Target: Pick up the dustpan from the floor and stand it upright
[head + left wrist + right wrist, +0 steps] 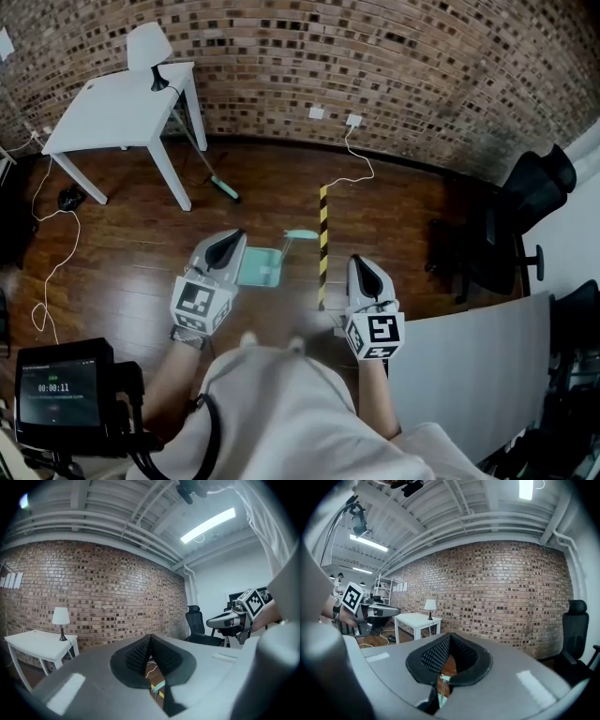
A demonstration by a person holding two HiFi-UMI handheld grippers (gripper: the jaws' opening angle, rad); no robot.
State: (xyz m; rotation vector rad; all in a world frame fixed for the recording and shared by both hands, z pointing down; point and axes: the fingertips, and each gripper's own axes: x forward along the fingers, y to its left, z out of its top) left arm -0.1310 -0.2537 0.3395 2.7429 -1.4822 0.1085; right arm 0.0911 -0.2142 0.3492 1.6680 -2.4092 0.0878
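A teal dustpan (pixel 259 267) lies on the wooden floor just ahead of me, its thin handle running up to a teal grip (pixel 300 234). My left gripper (pixel 228 243) hovers level above the pan's left edge, pads together, holding nothing. My right gripper (pixel 365 266) is held up to the right of the pan, past the floor tape, also shut and empty. In the left gripper view the pads (pixel 140 654) meet at the tip, and a bit of teal shows under them. In the right gripper view the pads (pixel 436 656) meet, with the pale handle (pixel 440 688) visible in the gap below.
A broom (pixel 223 189) leans against a white table (pixel 117 112) that carries a lamp (pixel 148 47), back left. A yellow-black tape strip (pixel 322 244) runs along the floor. Black office chairs (pixel 511 225) and a grey board (pixel 469 366) stand right. Cables (pixel 52 262) trail left.
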